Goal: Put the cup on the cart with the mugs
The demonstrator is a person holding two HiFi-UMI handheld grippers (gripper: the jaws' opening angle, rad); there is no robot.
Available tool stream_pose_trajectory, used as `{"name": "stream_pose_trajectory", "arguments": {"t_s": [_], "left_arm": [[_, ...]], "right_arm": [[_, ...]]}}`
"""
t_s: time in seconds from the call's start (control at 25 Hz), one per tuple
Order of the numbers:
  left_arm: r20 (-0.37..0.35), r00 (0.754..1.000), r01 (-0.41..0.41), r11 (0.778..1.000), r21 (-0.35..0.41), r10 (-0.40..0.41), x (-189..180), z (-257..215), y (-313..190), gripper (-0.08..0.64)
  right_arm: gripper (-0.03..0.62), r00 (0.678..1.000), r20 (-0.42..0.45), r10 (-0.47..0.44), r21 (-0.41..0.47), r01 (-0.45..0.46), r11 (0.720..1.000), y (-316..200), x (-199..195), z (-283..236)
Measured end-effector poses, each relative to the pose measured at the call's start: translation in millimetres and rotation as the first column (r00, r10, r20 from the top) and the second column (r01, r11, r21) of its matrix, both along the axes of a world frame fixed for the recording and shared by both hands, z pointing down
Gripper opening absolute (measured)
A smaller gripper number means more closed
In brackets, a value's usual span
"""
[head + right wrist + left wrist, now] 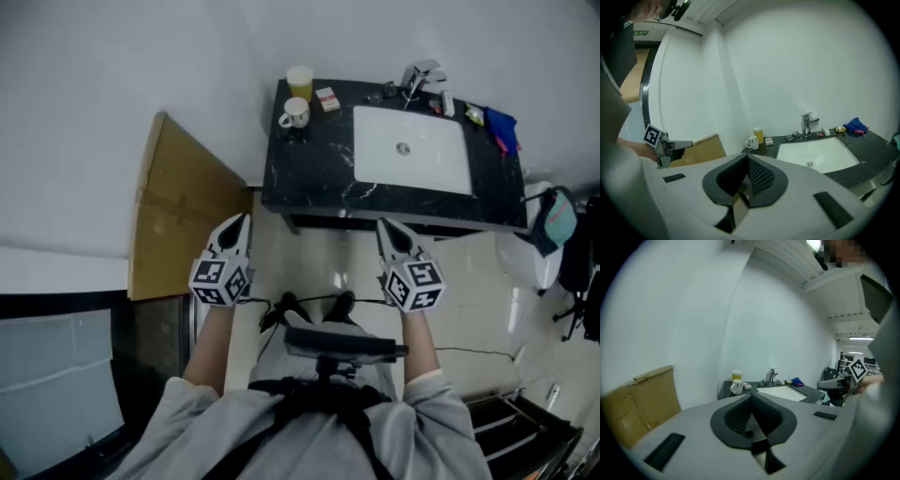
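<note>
In front of the black counter, both tongs are held side by side on outstretched forearms, with the tips pointed toward the counter's front edge. The left tongs are pressed together with nothing between them. The right tongs are likewise closed and empty. The cup is seen upright at the counter's back left corner, just behind a white mug and left of the sink, well apart from both tongs. A cardboard sheet is seen by the wall at the left.
</note>
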State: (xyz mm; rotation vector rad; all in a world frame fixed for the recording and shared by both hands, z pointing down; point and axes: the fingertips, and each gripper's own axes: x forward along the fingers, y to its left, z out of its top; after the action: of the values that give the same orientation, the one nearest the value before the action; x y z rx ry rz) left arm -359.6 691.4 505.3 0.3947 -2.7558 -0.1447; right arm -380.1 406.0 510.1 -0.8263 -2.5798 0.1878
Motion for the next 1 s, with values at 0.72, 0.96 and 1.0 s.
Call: {"name": "stream_pose_trajectory", "arguments": {"t_s": [0.72, 0.96, 1.0], "left_arm": [[-0.028, 0.993, -0.119, 0.989, -0.09, 0.117, -114.6, -7.5, -47.2, 0.0], [-0.115, 0.971, -0.224, 0.967, -0.12, 0.211, -189.1, 18.4, -55.1, 0.071], [-0.13, 0.967, -0.238, 0.963, -0.129, 0.221, -201.2, 22.2, -55.4, 0.095]], "right_arm": [[0.008, 0.994, 0.042, -0.098, -0.002, 0.099, 0.995, 11.4, -76.9, -14.4], [0.008, 0.995, 0.039, -0.091, 0.028, 0.09, 0.996, 24.3, -126.9, -9.7], [0.008, 0.995, 0.036, -0.093, 0.034, 0.092, 0.995, 27.2, -135.3, -8.9]]}}
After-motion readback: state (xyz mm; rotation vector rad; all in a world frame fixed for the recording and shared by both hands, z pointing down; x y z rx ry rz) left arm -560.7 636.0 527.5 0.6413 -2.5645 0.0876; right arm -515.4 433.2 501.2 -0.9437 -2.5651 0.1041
